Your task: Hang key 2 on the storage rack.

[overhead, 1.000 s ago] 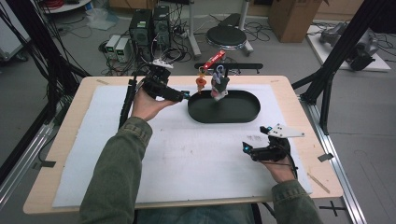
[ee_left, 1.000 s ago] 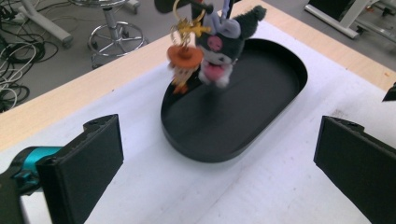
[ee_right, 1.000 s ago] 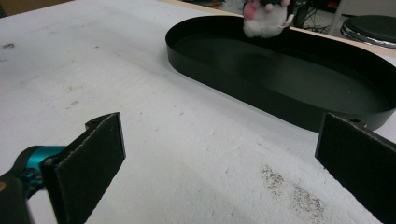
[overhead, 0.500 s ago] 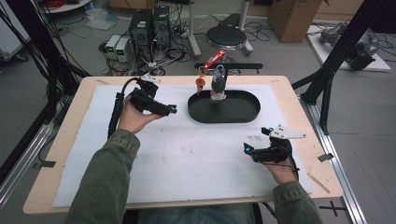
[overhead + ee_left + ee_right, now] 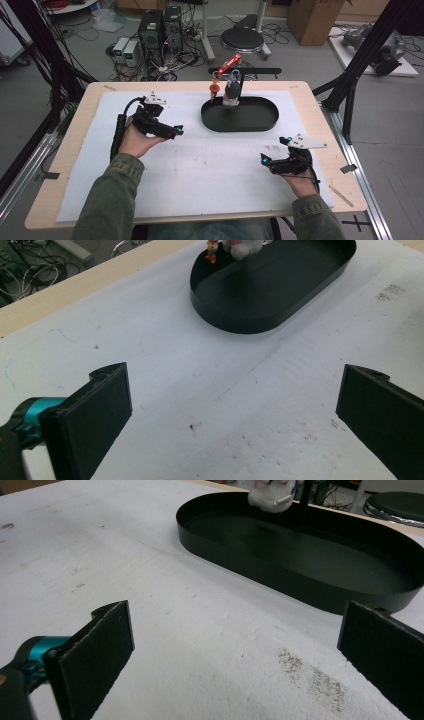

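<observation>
1. The black oval tray (image 5: pixel 240 122) lies in the upper middle of the high view on the white mat (image 5: pixel 200 170), its long side running left to right, with its far wall close to the far edge of the worktop (image 5: pixel 65 150).
2. At the tray's far left end a small stand (image 5: pixel 241 80) holds a white plush figure (image 5: pixel 231 95) and a small orange figure (image 5: pixel 214 90); the rest of the tray floor is bare.
3. A broad strip of bare mat runs across the middle of the high view between the tray and the near worktop edge, and more bare mat lies left of the tray.
4. The left gripper (image 5: pixel 172 131) sits left of the tray, near it but apart, its jaws spread wide and pinching nothing.
5. The right gripper (image 5: pixel 265 161) sits below the tray's right half in the high view, well clear of its near wall, jaws likewise spread and empty.
6. The left gripper view puts the tray (image 5: pixel 270 290) at upper centre beyond open mat, with the two figures at its top rim; the speckled mat surface shows here in detail.
7. The right gripper view looks low along the tray (image 5: pixel 300 555) from upper centre to right, showing its upright wall and the plush figure (image 5: pixel 270 497) at the top edge, plus a dark smudge (image 5: pixel 310 680) on the mat just before the jaws.
</observation>
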The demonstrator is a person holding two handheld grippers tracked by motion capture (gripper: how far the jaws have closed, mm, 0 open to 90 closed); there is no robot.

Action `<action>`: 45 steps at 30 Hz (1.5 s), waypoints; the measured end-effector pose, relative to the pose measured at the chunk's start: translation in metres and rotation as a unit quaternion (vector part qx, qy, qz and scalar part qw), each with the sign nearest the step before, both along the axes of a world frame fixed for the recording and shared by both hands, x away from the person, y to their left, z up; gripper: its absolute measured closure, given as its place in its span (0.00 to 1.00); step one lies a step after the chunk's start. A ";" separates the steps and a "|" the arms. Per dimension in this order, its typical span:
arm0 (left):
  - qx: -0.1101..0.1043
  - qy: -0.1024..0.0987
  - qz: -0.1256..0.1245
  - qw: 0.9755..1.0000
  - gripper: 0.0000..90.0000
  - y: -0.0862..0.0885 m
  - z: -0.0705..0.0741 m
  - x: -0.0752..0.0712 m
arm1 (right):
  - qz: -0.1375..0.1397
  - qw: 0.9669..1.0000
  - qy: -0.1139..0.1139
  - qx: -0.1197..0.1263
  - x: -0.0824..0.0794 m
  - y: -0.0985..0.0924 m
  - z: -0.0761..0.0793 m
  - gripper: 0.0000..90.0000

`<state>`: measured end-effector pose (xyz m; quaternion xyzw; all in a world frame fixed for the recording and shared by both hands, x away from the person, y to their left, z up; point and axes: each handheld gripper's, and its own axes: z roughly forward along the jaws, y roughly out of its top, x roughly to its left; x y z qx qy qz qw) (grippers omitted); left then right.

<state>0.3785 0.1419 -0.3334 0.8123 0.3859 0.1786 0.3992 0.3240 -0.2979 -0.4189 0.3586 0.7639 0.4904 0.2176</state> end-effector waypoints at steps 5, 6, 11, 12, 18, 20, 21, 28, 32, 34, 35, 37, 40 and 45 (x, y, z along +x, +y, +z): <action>0.002 -0.010 -0.014 1.000 0.02 0.007 -0.012 -0.015 | 0.002 1.000 0.001 0.002 -0.001 0.000 0.000 0.01; 0.000 -0.012 -0.013 1.000 0.02 0.009 -0.015 -0.018 | 0.003 1.000 -0.001 0.004 -0.001 0.000 0.000 0.01; 0.001 -0.005 0.006 1.000 0.02 0.025 -0.029 -0.029 | 0.003 1.000 0.000 0.003 -0.001 0.000 0.000 0.01; 0.001 -0.006 0.009 1.000 0.02 0.029 -0.031 -0.031 | 0.003 1.000 0.000 0.002 -0.001 0.000 0.000 0.01; -0.030 -0.028 0.014 0.999 0.02 0.047 -0.042 -0.051 | 0.003 1.000 0.001 0.002 -0.001 0.000 0.000 0.01; -0.030 -0.034 0.017 0.999 0.02 0.052 -0.045 -0.057 | 0.004 1.000 0.002 0.000 -0.001 0.001 0.000 0.01; -0.036 -0.040 0.021 0.998 0.02 0.056 -0.046 -0.061 | 0.005 1.000 0.001 -0.001 -0.001 0.001 0.000 0.01; -0.047 -0.065 0.038 0.996 0.02 0.078 -0.053 -0.086 | 0.006 1.000 0.002 -0.002 -0.001 0.001 0.000 0.01; -0.061 -0.095 0.062 0.992 0.02 0.093 -0.058 -0.104 | 0.007 1.000 0.001 -0.004 -0.001 0.002 -0.001 0.01; -0.066 -0.094 0.072 0.991 0.02 0.099 -0.058 -0.108 | 0.008 1.000 0.003 -0.004 -0.002 0.003 -0.001 0.01; -0.066 -0.095 0.073 0.991 0.02 0.101 -0.058 -0.109 | 0.010 1.000 0.002 -0.005 -0.001 0.004 -0.001 0.01; -0.068 -0.100 0.076 0.990 0.02 0.103 -0.057 -0.114 | 0.010 1.000 0.005 -0.006 -0.001 0.004 -0.001 0.01; -0.074 -0.096 0.079 0.989 0.02 0.107 -0.063 -0.121 | 0.010 1.000 0.005 -0.005 -0.002 0.005 -0.001 0.01; -0.074 -0.086 0.089 0.990 0.02 0.112 -0.069 -0.122 | 0.014 1.000 0.005 -0.008 0.000 0.007 -0.002 0.01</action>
